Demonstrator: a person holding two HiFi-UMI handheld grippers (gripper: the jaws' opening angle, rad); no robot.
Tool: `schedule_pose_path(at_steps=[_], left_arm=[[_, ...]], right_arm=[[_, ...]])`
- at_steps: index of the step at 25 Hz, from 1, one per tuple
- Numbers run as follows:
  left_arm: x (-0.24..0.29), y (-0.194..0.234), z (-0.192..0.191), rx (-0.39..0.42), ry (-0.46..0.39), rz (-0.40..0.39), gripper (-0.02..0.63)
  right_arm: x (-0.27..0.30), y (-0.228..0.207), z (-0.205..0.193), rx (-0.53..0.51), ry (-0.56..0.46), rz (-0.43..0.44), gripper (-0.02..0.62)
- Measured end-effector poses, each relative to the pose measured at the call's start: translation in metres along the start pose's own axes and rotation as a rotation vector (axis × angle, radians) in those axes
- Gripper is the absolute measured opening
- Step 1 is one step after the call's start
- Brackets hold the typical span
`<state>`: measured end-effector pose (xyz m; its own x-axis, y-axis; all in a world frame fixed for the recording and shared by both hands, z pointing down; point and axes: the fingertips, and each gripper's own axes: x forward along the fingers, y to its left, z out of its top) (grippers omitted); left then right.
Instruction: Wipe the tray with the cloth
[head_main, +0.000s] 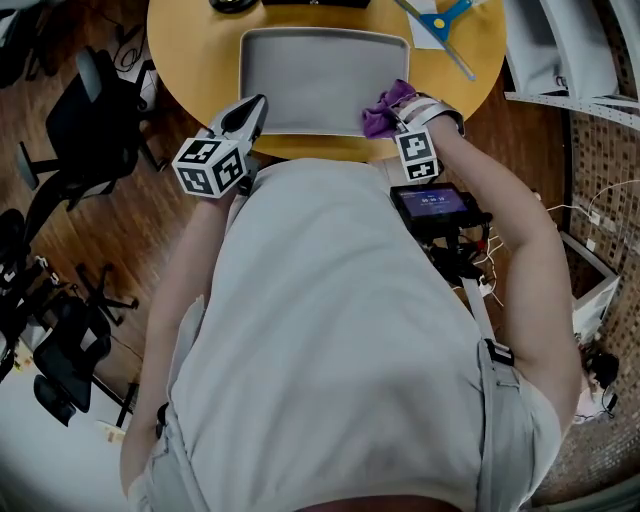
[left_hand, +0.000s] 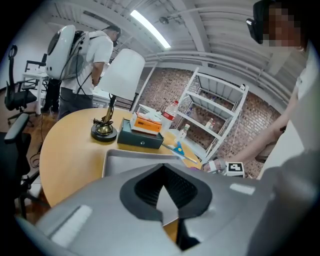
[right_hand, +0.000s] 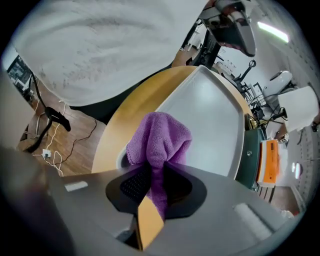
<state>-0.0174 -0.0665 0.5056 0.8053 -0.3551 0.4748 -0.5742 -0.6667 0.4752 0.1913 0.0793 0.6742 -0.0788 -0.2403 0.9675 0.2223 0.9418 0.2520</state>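
1. The purple cloth (right_hand: 161, 137) is seen bunched over the grey tray (head_main: 320, 75) at its near right corner. It is judged soft and light, best pinched at a gathered fold.
2. It is clamped by the right gripper (right_hand: 152, 192).
3. The left gripper (left_hand: 164, 212) is held closed and empty by the near left corner.

Light is bright and even, coming from overhead. A strip light (left_hand: 150, 30) burns white in the left gripper view, slightly blown out; a second strip (right_hand: 272, 31) shows at the right gripper view's top right. The tray (head_main: 320, 80) carries a soft sheen with no hard glare. Shadows are faint; the floor (head_main: 140, 220) in the head view is dimmer than the table (head_main: 200, 60). All three views bulge like a fisheye: lines bend near the edges and corners fall to black. In both gripper views the foreground closest to the lens is soft, while the cloth (right_hand: 160, 137) shows sharp fibres.
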Motion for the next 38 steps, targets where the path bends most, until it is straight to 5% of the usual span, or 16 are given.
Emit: schedule_pose_path(at_steps=[13, 19, 23, 25, 30, 38], left_arm=[[0.007, -0.001, 0.004, 0.024, -0.005, -0.02, 0.0], [0.003, -0.033, 0.0, 0.051, -0.018, -0.028, 0.0], [0.002, -0.051, -0.004, 0.061, -0.016, -0.029, 0.0], [0.002, -0.055, -0.004, 0.068, -0.012, -0.029, 0.0], [0.009, -0.065, -0.004, 0.085, 0.007, -0.021, 0.0], [0.017, -0.086, -0.011, 0.103, 0.036, 0.005, 0.0]], right_arm=[[0.001, 0.007, 0.014, 0.015, -0.107, 0.137, 0.067], [-0.074, -0.071, -0.009, 0.378, -0.227, -0.188, 0.066], [-0.101, -0.096, -0.089, 0.529, -0.053, -0.404, 0.066], [-0.094, -0.085, -0.137, 0.644, 0.088, -0.433, 0.066], [-0.047, -0.021, -0.19, 0.705, 0.285, -0.285, 0.067], [-0.002, 0.011, -0.172, 0.633, 0.243, -0.15, 0.072]])
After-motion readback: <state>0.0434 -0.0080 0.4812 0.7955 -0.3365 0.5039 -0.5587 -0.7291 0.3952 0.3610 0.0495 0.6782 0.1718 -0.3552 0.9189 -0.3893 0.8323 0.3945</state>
